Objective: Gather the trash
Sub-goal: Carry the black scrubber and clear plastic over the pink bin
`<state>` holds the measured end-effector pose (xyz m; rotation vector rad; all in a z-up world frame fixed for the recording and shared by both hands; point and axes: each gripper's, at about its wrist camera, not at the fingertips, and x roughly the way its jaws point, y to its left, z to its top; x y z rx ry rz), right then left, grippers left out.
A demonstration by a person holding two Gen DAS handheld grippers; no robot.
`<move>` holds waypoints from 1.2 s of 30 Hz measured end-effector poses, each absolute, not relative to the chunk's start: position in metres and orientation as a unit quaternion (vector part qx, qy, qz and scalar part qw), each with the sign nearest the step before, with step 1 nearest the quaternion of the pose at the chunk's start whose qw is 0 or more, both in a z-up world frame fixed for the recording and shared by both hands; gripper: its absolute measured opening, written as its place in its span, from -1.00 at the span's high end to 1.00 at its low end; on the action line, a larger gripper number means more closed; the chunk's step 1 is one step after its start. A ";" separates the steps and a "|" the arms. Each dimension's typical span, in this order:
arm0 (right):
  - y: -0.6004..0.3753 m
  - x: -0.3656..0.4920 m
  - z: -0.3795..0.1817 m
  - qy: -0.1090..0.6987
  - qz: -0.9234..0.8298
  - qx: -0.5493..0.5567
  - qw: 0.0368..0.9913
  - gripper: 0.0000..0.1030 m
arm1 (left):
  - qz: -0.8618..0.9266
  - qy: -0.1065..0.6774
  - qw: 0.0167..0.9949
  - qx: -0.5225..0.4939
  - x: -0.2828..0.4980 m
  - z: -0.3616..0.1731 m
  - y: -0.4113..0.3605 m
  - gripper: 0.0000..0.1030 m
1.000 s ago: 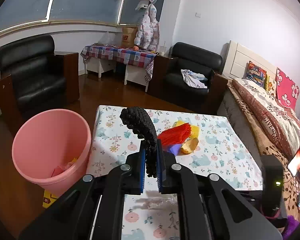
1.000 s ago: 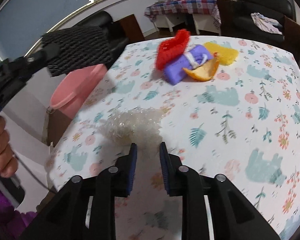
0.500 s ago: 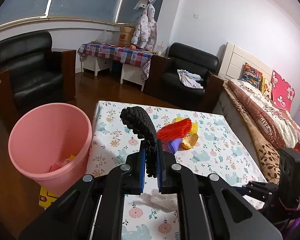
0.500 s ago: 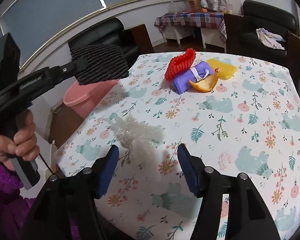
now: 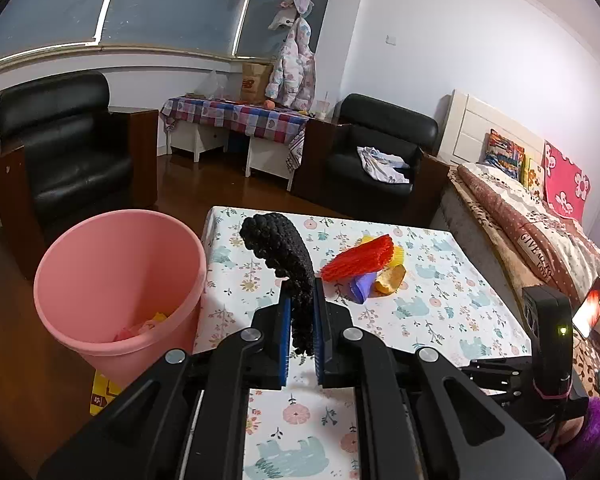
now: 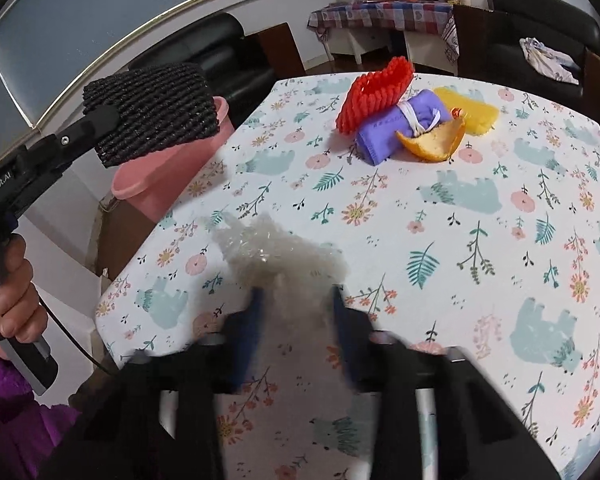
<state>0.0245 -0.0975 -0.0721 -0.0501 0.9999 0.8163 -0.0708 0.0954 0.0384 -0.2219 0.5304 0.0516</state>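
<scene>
My left gripper (image 5: 302,332) is shut on a black foam net (image 5: 284,252) and holds it above the table's left edge, beside the pink bin (image 5: 116,280). It also shows in the right wrist view (image 6: 152,120), held up over the bin (image 6: 168,176). My right gripper (image 6: 296,312) is open, its blurred jaws on either side of a crumpled clear plastic wrap (image 6: 276,248) on the flowered tablecloth (image 6: 480,208). A red foam net (image 6: 376,92), a purple roll (image 6: 396,128), an orange peel (image 6: 432,144) and a yellow net (image 6: 468,110) lie together at the far side.
The bin stands on the wooden floor left of the table and holds some trash (image 5: 144,326). Two black armchairs (image 5: 64,148) (image 5: 380,152) and a checked side table (image 5: 240,116) stand behind. A bed (image 5: 540,216) runs along the right.
My right gripper opened wide, then moved forward so its jaws flank the clear plastic wrap. My left gripper kept the black net and drew back slightly near the bin.
</scene>
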 end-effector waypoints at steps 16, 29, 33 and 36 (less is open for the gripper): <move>-0.052 0.019 -0.022 0.393 0.387 -0.047 0.832 0.56 | 0.090 0.200 0.971 -0.099 -0.101 0.050 0.138 0.83; 0.044 0.037 0.010 0.373 0.435 -0.050 0.818 0.56 | 0.176 0.206 0.954 -0.127 -0.111 0.039 0.200 0.83; 0.078 0.039 0.010 0.370 0.447 -0.057 0.812 0.56 | 0.193 0.221 0.947 -0.130 -0.109 0.030 0.215 0.83; 0.099 0.042 0.003 0.380 0.453 -0.061 0.804 0.55 | 0.203 0.234 0.942 -0.132 -0.108 0.023 0.224 0.83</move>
